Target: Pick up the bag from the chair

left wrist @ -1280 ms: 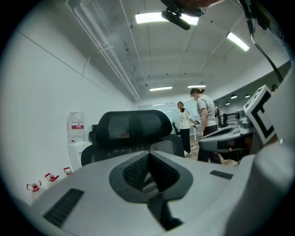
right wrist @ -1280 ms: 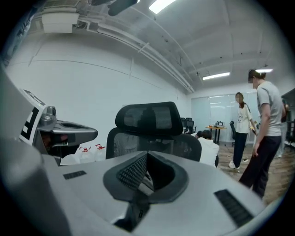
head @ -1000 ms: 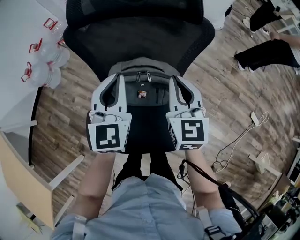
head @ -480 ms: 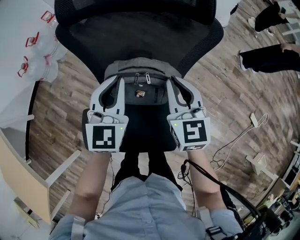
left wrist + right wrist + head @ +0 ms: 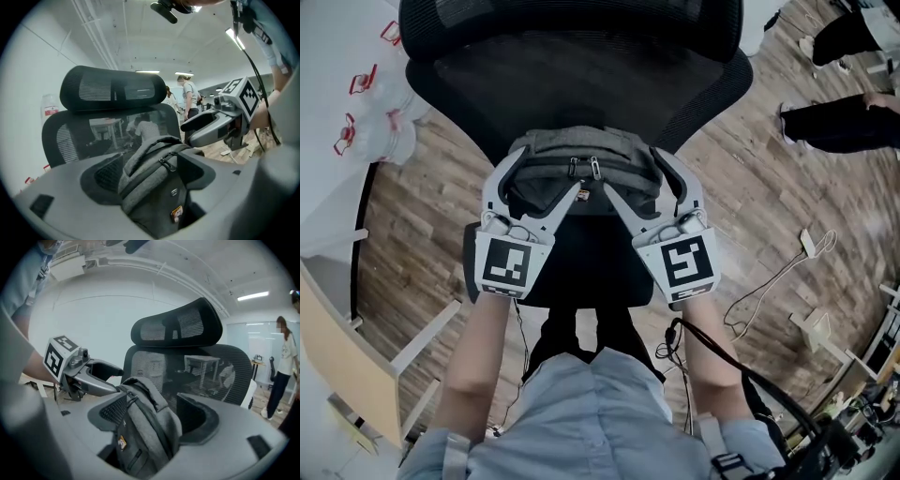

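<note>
Grey bag (image 5: 581,150); black mesh chair (image 5: 572,80); light grey left gripper (image 5: 546,174) and right gripper (image 5: 630,172), with black-and-white square markers; brown plank floor (image 5: 750,187).

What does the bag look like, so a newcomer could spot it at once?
Find the black mesh chair on the wooden floor. On its seat, upright before the backrest, stands the bag. It is the only grey fabric thing there, with two zip pulls on top and a small orange tag on its front.
</note>
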`<state>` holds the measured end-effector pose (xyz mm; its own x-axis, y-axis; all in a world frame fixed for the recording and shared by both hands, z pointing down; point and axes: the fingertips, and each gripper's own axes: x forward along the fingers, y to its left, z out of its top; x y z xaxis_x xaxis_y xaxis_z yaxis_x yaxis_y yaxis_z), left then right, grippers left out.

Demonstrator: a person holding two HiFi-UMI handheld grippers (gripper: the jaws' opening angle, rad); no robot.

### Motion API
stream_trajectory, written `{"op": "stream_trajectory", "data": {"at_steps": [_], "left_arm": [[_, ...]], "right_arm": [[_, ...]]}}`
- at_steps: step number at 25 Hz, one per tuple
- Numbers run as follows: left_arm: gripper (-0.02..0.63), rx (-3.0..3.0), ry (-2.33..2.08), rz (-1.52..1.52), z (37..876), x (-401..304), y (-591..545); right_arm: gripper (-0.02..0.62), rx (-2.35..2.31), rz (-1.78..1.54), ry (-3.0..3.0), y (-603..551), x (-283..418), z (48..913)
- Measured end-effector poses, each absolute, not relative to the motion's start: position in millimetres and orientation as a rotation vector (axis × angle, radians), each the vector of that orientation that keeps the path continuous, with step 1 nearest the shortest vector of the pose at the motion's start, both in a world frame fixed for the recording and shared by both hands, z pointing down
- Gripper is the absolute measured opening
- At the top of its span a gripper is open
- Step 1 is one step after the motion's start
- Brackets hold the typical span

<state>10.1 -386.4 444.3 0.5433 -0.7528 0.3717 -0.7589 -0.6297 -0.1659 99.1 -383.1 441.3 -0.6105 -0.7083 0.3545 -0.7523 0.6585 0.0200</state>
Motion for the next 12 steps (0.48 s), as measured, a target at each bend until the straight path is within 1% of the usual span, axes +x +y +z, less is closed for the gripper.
{"op": "stream_trajectory", "data": {"at_steps": [1, 4, 6, 8, 12], "left_arm": [[0.371, 2.761, -1.315, 0.670, 448, 12, -386], [0.434, 2.807, -1.234, 0.715, 455, 17, -385], [0.458, 2.825, -1.207, 0.737, 459, 17, -386], [0.472, 2.831, -1.205, 0.775, 463, 12, -390], [0.480, 2.832, -1.184, 0.831, 470, 6, -398]], "right_arm": [[0.332, 1.137, 0.194, -2.535, -382, 99, 446], [0.365, 1.072, 0.202, -2.523, -380, 98, 456], [0.382, 1.036, 0.180, -2.512, -380, 97, 462], [0.399, 0.999, 0.138, -2.495, -381, 96, 467], [0.411, 0.943, 0.112, -2.461, -384, 96, 477]]}}
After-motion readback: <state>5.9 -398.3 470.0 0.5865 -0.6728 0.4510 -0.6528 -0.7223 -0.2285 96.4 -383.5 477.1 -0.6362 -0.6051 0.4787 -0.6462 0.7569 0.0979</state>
